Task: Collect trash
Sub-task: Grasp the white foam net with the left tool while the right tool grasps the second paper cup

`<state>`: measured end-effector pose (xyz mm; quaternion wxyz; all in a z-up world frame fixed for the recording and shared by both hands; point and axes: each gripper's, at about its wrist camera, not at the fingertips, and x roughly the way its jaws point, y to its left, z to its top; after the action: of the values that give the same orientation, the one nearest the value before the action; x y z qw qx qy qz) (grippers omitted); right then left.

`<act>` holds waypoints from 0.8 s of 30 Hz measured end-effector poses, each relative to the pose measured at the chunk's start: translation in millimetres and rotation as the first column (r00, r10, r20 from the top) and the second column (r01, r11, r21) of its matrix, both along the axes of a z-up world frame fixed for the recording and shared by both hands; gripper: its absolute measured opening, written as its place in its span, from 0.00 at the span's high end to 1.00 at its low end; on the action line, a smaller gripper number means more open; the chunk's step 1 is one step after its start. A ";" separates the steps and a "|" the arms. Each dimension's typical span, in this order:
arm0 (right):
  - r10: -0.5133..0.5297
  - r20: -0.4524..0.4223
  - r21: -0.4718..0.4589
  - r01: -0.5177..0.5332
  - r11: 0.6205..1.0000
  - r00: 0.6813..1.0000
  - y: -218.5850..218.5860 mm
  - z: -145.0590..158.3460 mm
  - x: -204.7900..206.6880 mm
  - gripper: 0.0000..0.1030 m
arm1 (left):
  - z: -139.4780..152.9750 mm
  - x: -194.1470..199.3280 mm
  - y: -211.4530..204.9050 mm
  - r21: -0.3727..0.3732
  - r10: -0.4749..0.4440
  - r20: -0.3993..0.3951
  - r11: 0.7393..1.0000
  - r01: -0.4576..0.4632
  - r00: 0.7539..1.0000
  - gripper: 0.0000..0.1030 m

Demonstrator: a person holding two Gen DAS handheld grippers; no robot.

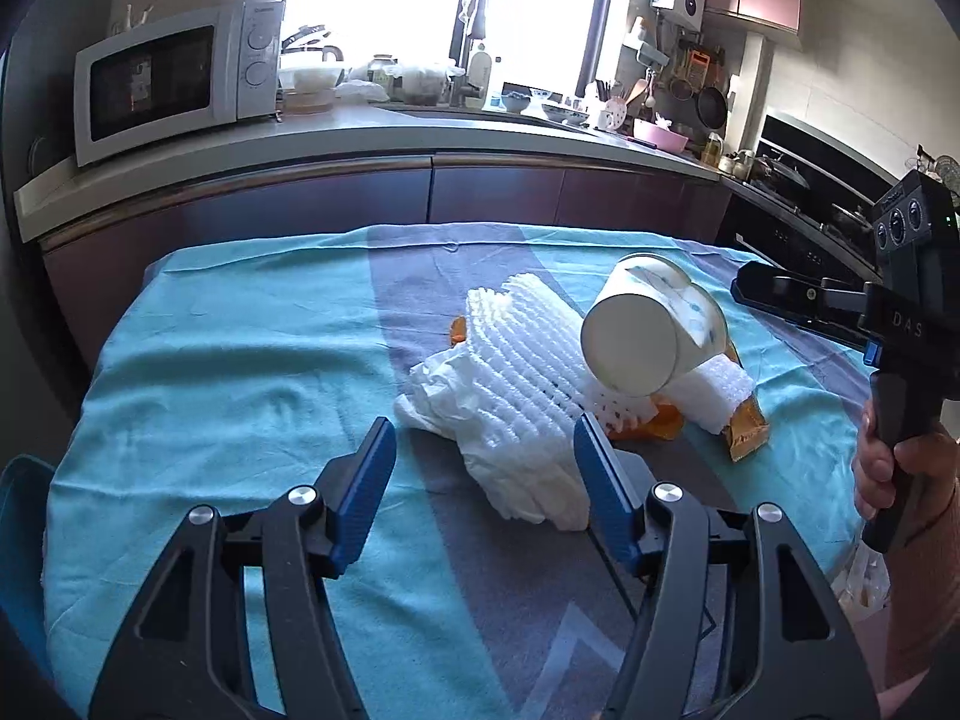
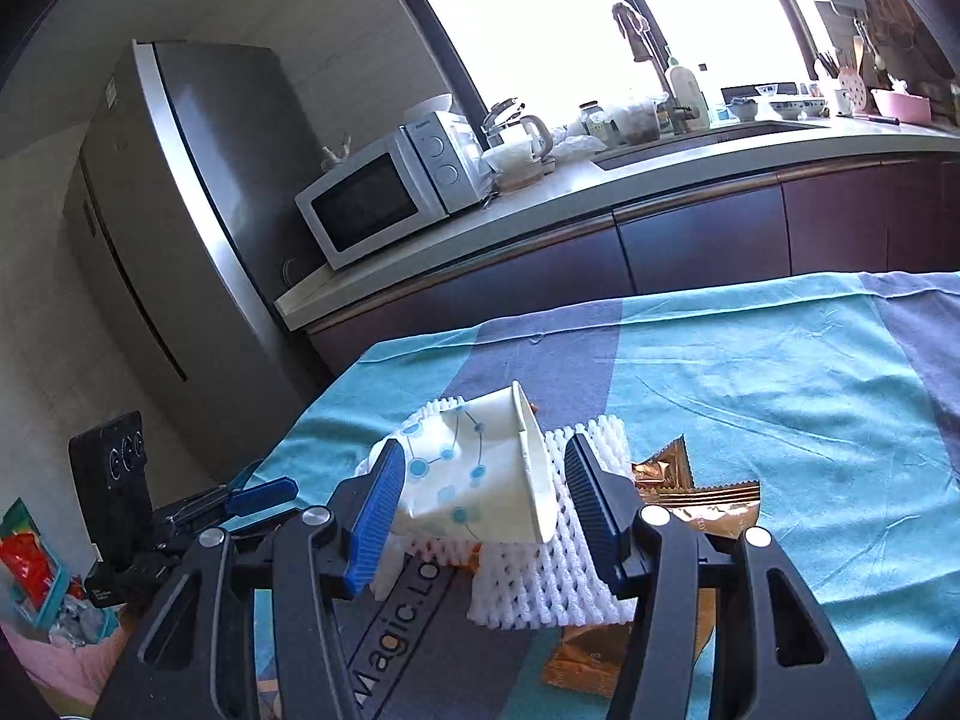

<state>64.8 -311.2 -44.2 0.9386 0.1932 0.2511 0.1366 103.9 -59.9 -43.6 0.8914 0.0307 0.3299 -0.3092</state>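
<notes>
A pile of trash lies on the cloth-covered table (image 1: 240, 360). In it are a crumpled white tissue (image 1: 456, 402), white foam netting (image 1: 522, 348), a paper cup (image 1: 648, 336) with blue dots on its side, and orange wrappers (image 1: 744, 438). My left gripper (image 1: 486, 468) is open just in front of the tissue, which shows between its blue fingers with no pad pressing on it. My right gripper (image 2: 486, 480) is open too; the paper cup (image 2: 474, 480) lies in the gap between its fingers, resting on the foam netting (image 2: 558, 576). From the left wrist, the right gripper (image 1: 744, 291) reaches in from the right.
Behind the table runs a kitchen counter (image 1: 372, 138) with a microwave (image 1: 174, 78), and a fridge (image 2: 180, 228) stands at its left end. A teal bin (image 2: 36, 576) with rubbish sits on the floor to the left. A hand (image 1: 882, 462) holds the right gripper's handle.
</notes>
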 end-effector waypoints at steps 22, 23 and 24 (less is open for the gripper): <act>0.152 -0.010 0.070 -0.151 0.986 0.988 14.7 -16.1 1.9 0.88 | -14.3 18.1 -21.8 -0.014 -0.031 -0.097 0.999 0.030 0.995 0.85; 0.157 -0.004 0.070 -0.157 0.985 0.988 16.7 -14.8 0.3 0.89 | -13.5 17.1 -20.7 -0.019 -0.034 -0.096 0.999 0.032 0.995 0.86; 0.161 0.002 0.068 -0.161 0.985 0.987 18.4 -13.3 -1.4 0.90 | -12.6 16.2 -19.6 -0.024 -0.033 -0.095 0.999 0.031 0.995 0.87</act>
<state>63.3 -292.8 -57.6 0.9169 0.2044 0.2629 0.2199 120.1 -79.5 -56.3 0.8698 0.0112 0.3680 -0.3284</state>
